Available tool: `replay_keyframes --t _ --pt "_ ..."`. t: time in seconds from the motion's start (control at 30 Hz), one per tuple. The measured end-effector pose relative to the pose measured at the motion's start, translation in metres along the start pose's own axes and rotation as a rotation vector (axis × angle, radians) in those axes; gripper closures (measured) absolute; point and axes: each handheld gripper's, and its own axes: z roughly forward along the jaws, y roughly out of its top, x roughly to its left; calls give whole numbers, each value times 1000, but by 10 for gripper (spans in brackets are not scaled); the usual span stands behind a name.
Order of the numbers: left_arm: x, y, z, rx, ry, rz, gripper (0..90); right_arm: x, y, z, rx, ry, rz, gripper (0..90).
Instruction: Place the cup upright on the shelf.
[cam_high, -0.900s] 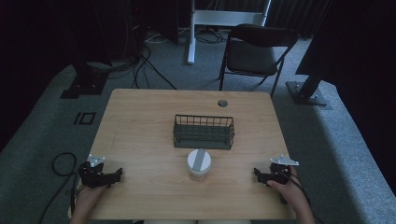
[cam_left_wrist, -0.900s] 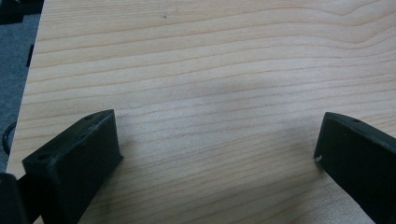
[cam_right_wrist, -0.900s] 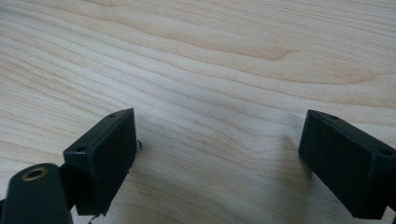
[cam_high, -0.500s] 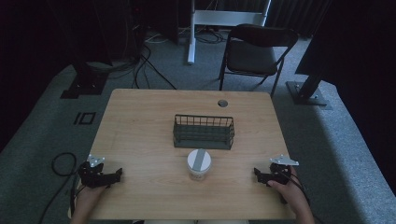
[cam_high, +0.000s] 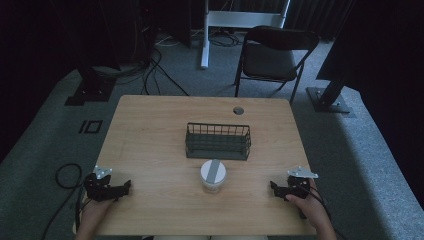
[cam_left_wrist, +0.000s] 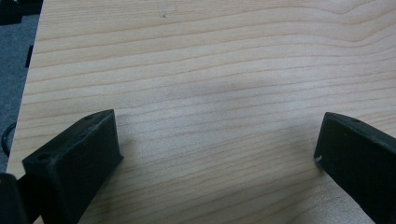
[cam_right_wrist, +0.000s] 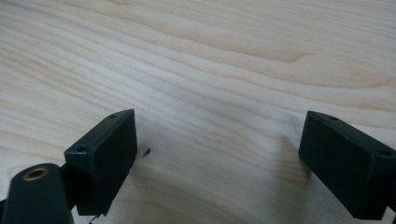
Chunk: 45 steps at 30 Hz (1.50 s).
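A white tub with a grey strip across its lid (cam_high: 213, 175) stands near the front middle of the wooden table (cam_high: 150, 130). Just behind it sits a dark wire basket (cam_high: 218, 141), which looks empty. My left gripper (cam_high: 125, 187) rests on the table at the front left corner, held by a hand, pointing right. Its jaws stand wide apart over bare wood (cam_left_wrist: 217, 130). My right gripper (cam_high: 274, 187) rests at the front right, pointing left. In the right gripper view (cam_right_wrist: 217, 140) its jaws are also wide apart with nothing between them.
A round cable hole (cam_high: 238, 110) sits near the table's far edge. A black folding chair (cam_high: 272, 55) stands on the grey carpet beyond the table. Cables (cam_high: 65, 175) lie on the floor at the left, and dark stands flank both sides.
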Motion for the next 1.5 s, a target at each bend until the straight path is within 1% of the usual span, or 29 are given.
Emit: replay_keyframes --t 0.03,0.1,0.13,0.17,0.23,0.3,0.37,0.43,0.53,0.6,0.7,0.83,0.93,1.03,1.13,1.2,1.23,1.33,1.5 --pt "0 0 0 0 0 0 3 1 1 0 0 -5 -6 113" --pt "0 0 0 0 0 0 3 3 2 1 -6 4 -8 113" --pt "0 0 0 0 0 0 3 4 3 1 -13 8 -16 113" --pt "0 0 0 0 0 0 3 5 4 1 -23 6 -24 113" --pt "0 0 0 0 0 0 3 7 6 1 -43 13 -22 113" --pt "0 0 0 0 0 0 3 9 8 0 -72 10 -45 113" --pt "0 0 0 0 0 0 3 11 10 -1 -87 26 -42 113" --pt "0 0 0 0 0 0 3 13 11 -1 -86 34 -53 113" --pt "0 0 0 0 0 0 3 17 14 0 -92 64 -52 113" --pt "0 0 0 2 0 1 3 19 14 1 -94 80 -61 113" --pt "0 0 0 1 -2 3 3 25 16 1 -99 123 -63 113" --pt "0 0 0 1 -2 3 3 33 19 2 -102 156 -81 113" --pt "0 0 0 1 -2 2 3 38 22 3 -105 173 -99 126" --pt "0 0 0 1 -3 3 3 43 23 4 -104 186 -106 126" --pt "0 0 0 1 -2 2 3 47 24 7 -97 183 -127 126" --pt "0 0 0 1 -2 3 3 51 25 9 -98 201 -126 126" --pt "0 0 0 1 -2 3 2 53 25 9 -99 211 -138 126" --pt "0 0 0 1 -2 3 2 60 27 11 -97 237 -148 126" --pt "0 0 0 1 -2 2 3 69 30 12 -102 255 -166 126"
